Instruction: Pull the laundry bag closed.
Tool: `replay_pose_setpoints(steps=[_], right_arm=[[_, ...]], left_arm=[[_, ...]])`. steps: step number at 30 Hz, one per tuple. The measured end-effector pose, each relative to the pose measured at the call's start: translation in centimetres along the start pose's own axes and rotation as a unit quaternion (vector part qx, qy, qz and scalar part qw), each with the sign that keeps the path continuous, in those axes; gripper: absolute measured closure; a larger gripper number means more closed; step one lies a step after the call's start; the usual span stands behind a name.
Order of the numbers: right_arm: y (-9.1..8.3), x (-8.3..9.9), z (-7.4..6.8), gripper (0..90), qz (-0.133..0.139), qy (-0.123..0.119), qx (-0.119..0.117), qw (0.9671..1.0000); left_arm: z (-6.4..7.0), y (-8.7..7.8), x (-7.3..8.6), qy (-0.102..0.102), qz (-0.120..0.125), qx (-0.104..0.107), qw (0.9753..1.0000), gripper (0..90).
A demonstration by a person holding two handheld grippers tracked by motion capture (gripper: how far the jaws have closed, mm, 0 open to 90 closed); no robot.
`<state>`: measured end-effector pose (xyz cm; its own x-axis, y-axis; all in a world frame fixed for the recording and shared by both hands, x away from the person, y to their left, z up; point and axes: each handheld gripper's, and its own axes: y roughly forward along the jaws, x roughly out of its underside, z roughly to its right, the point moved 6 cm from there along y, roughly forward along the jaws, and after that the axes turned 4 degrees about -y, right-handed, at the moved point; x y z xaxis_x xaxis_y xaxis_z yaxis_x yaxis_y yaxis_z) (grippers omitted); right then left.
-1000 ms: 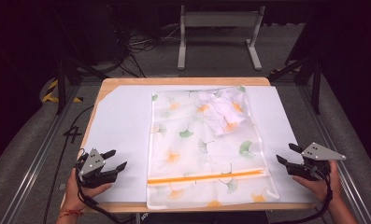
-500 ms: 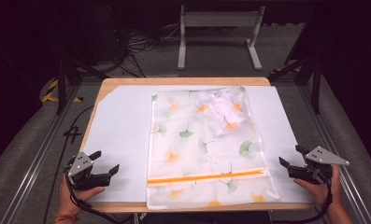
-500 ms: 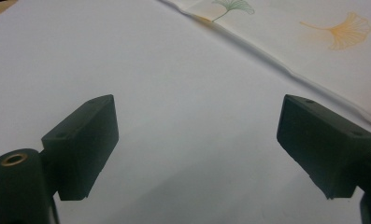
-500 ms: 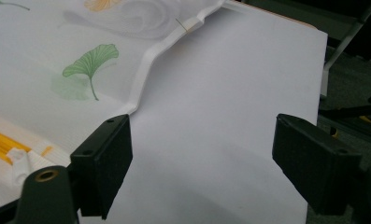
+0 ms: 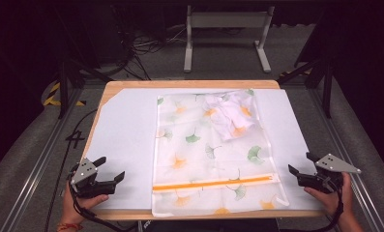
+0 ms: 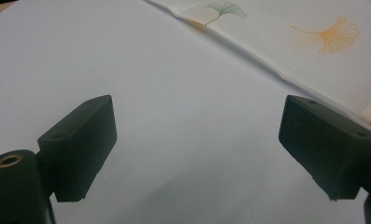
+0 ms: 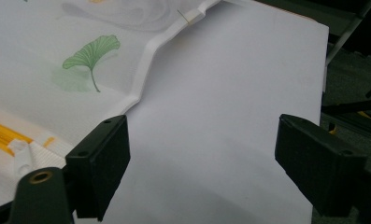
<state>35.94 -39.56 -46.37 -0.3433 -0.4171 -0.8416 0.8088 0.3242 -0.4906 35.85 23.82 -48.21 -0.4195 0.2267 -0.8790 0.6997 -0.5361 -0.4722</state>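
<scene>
Two grippers are held low at the near corners of the table, both with jaws spread wide and empty: the left gripper (image 5: pixel 105 176) over the white sheet (image 5: pixel 126 145), the right gripper (image 5: pixel 300 164) just beside the bag's right edge. The ginkgo-printed zipper bag (image 5: pixel 209 154) is laid flat at the sheet's middle, a crumpled cloth (image 5: pixel 230 113) inside its far end. An approach step is judged in hand; next, the bag's near edge must be reached and pinched.
</scene>
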Motion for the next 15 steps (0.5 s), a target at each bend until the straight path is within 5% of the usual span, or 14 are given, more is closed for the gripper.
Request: replay_pose_setpoints(steps=[15], right_arm=[[0.06,0.08,-0.01,14.6,-0.003,0.002,0.007,1.0]], left_arm=[[0.06,0.2,0.04,0.001,-0.006,0.001,1.0,12.3]])
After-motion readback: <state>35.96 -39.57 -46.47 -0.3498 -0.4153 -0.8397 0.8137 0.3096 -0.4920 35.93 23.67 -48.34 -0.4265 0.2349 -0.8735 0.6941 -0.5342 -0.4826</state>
